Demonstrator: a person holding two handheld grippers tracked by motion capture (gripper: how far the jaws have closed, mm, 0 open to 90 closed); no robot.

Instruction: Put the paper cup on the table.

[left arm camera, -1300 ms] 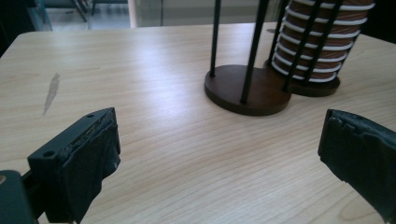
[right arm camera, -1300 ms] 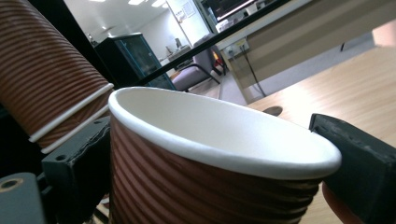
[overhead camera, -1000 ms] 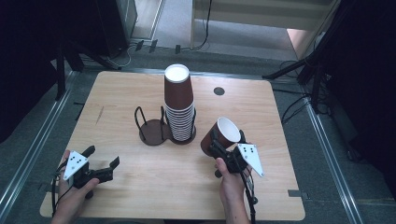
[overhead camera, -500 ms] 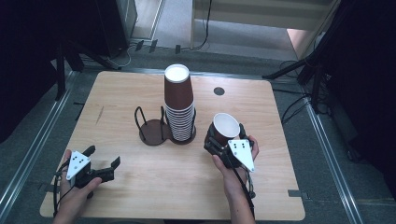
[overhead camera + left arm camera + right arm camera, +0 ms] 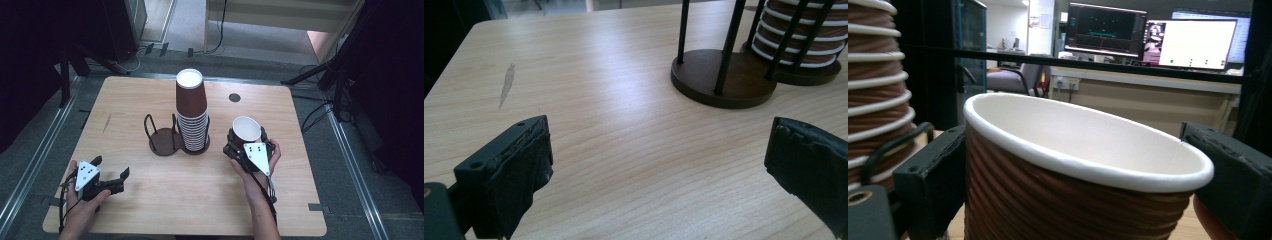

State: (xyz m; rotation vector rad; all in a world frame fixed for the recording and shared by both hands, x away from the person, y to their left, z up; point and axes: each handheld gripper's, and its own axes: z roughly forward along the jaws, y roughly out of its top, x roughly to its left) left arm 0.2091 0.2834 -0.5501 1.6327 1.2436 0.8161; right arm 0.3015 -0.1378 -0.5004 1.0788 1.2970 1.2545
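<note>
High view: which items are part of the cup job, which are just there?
In the job:
paper cup, mouth up, clamped in the right tool
cup stack in its wire holder
empty wire holder beside it

Just there:
left tool, open, idle on the table
dark round mark near the far edge

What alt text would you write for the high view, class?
The right claw grips a brown ribbed paper cup mouth-up beside a tall stack of brown paper cups in a dark wire holder; the left claw rests open on the light wooden table.
</note>
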